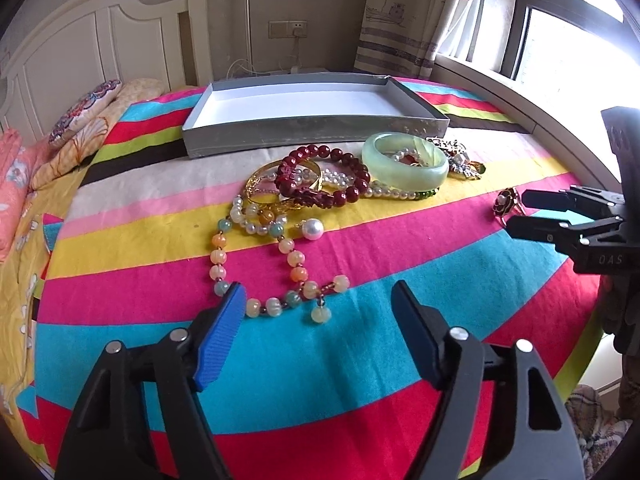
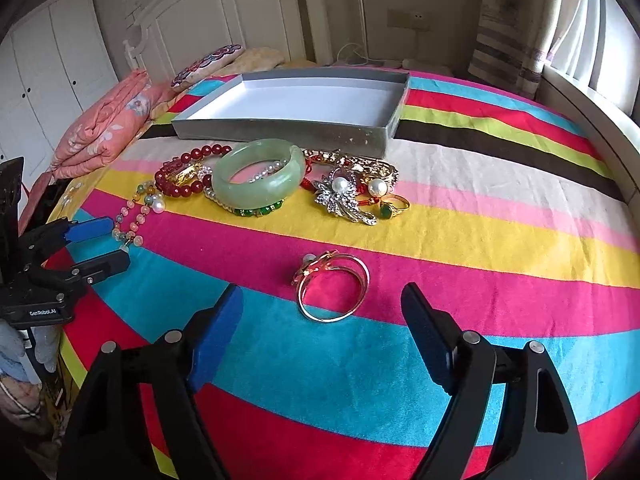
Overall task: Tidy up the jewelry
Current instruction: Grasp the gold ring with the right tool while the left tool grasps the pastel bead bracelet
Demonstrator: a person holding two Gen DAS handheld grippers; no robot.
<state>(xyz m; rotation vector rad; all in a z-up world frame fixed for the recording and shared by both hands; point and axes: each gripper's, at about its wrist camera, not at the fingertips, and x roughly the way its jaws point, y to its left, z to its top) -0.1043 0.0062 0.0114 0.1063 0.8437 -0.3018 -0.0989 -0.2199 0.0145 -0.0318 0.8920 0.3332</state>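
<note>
A pile of jewelry lies on the striped bedspread in front of an empty grey box [image 1: 312, 130] [image 2: 280, 130]. In it are a green jade bangle [image 1: 404, 164] [image 2: 258, 178], a dark red bead bracelet [image 1: 324, 178] [image 2: 184, 176], a gold bangle [image 1: 280, 184], a silver pearl brooch [image 2: 342, 196] and a gold ring with a green stone [image 2: 394, 206]. A pastel bead necklace [image 1: 256, 264] [image 2: 134, 220] lies just beyond my open left gripper [image 1: 318, 292] [image 2: 102, 244]. A gold bangle with a pearl flower [image 2: 332, 286] [image 1: 506, 202] lies just ahead of my open right gripper [image 2: 322, 292] [image 1: 520, 212].
The bedspread [image 1: 360, 360] covers a bed with a white headboard [image 1: 80, 40]. Folded pink bedding [image 2: 108, 128] and a patterned pillow [image 1: 86, 114] lie at the far left. A window sill [image 1: 520, 96] runs along the right.
</note>
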